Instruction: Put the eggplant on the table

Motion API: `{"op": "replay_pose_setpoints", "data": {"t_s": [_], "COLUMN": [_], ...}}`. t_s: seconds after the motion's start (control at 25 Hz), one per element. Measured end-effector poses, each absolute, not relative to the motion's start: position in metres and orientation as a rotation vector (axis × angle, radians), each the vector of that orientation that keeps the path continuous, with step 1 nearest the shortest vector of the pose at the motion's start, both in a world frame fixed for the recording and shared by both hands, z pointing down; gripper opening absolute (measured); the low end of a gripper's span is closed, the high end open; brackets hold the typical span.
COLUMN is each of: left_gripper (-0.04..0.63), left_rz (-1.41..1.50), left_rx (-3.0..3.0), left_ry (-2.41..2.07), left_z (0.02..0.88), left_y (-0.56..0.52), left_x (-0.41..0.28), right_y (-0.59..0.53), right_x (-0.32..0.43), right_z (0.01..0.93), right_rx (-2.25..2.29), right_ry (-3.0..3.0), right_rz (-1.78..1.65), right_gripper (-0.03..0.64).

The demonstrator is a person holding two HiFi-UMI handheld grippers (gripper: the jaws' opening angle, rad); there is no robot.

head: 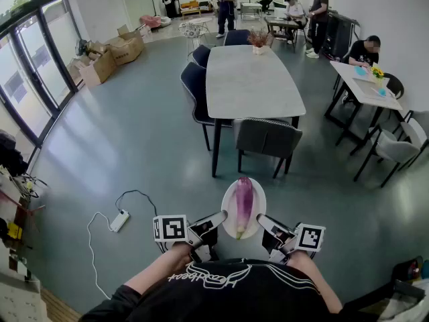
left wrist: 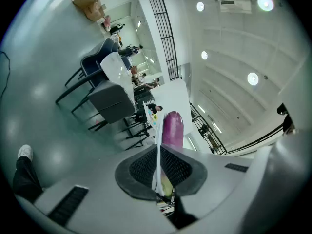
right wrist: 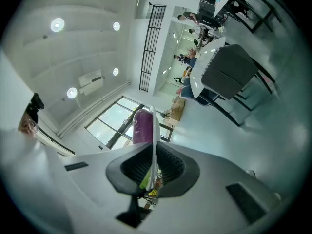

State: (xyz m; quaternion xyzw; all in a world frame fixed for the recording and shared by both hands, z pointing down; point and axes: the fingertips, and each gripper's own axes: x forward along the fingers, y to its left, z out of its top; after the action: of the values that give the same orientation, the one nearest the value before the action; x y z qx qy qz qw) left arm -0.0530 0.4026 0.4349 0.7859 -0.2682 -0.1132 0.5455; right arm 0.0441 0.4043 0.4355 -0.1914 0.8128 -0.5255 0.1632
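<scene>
A purple eggplant point(head: 244, 203) with a green stem lies lengthwise on a white plate point(head: 229, 202) held in the air over the grey floor. My left gripper point(head: 219, 218) is shut on the plate's left rim, and my right gripper point(head: 261, 220) is shut on its right rim. In the left gripper view the plate point(left wrist: 157, 143) runs edge-on between the dark pads, with the eggplant point(left wrist: 172, 128) beyond. The right gripper view shows the plate point(right wrist: 154, 135) edge-on too, the eggplant point(right wrist: 142, 126) beside it. The long white table point(head: 249, 80) stands ahead, beyond a grey chair point(head: 267, 139).
Dark blue chairs point(head: 194, 86) line the table's left side and a small flower pot point(head: 259, 43) sits at its far end. A power strip and cable point(head: 119, 220) lie on the floor at left. Another white table point(head: 367, 86) with a seated person stands right. Boxes point(head: 107, 56) far left.
</scene>
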Motion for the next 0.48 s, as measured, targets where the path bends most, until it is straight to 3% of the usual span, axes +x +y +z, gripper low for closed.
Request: {"op": "replay_pose_setpoints", "data": {"t_s": [0.48], "left_gripper": [0.025], "left_rz": [-0.246], "left_rx": [1.853], "left_ry": [-0.635], "left_z": [0.443], "left_y": [0.403], "left_x": [-0.053], "right_y": [0.405], "right_x": [0.044], "right_z": [0.446], "right_rx": [-0.566], "right_ry": [2.271], "right_rz": [-1.543], "right_gripper": [0.018]}}
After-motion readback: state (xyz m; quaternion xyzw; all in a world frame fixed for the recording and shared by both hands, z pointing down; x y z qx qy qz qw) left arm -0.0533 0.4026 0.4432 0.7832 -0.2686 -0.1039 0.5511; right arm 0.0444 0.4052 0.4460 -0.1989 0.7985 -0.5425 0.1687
